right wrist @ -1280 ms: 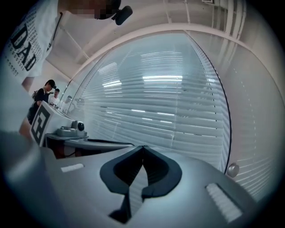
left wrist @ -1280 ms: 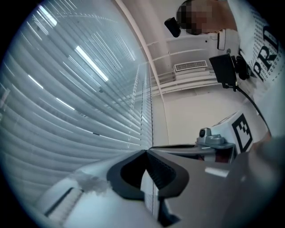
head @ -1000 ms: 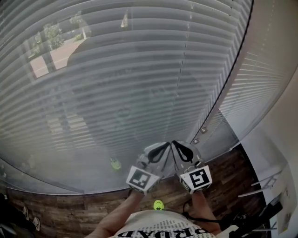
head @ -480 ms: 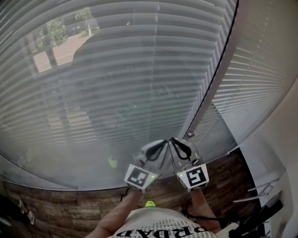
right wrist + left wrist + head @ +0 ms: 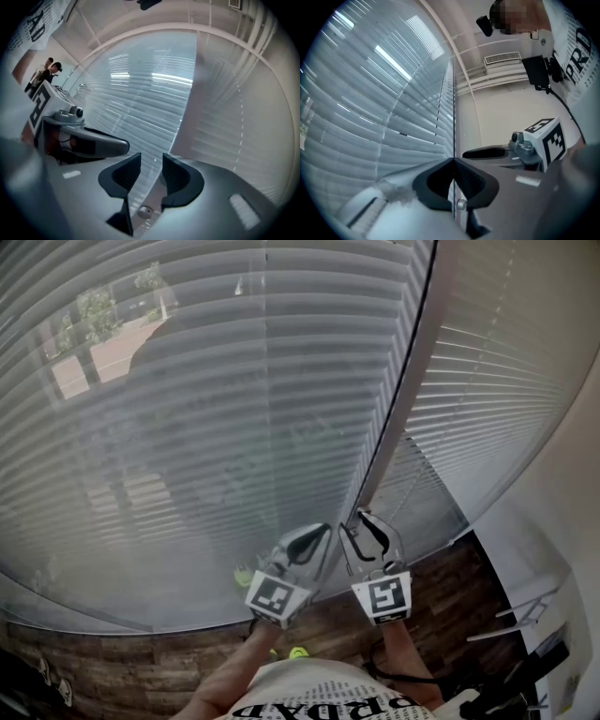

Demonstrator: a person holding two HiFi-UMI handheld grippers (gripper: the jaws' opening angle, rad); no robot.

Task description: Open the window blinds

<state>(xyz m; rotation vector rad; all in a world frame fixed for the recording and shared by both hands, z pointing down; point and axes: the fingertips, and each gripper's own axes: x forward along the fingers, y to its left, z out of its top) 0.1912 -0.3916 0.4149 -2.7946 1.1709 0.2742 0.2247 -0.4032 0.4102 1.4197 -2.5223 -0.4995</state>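
**Window blinds** (image 5: 234,381): Hung over the glass straight ahead. The slats are lowered across the whole visible pane and tilted enough for trees and pavement to be glimpsed at the far left. A second blind (image 5: 497,381) is hung to the right, and the two are separated by a pale upright frame post (image 5: 422,343).

**Cord** (image 5: 453,117): A thin dark line is seen along the right edge of the main blind, beside the post, running down to the left hand-held gripper.

**Left hand-held gripper** (image 5: 319,532): Held near the bottom of the blinds, just left of the post. In its own view (image 5: 453,160) the jaws are seen clenched together on the cord, which enters at their tips and runs on between them.

**Right hand-held gripper** (image 5: 367,518): Held just beside the left one, to its right, at the foot of the post. Its jaws (image 5: 151,157) have just been opening and are seen released, with a clear gap. Nothing is pressed by the pads, and only the slats behind are seen through the gap. Whether the cord passes there cannot be told.

**Floor** (image 5: 141,652): Dark wood boards are seen below the window, near the person's printed shirt (image 5: 328,697).
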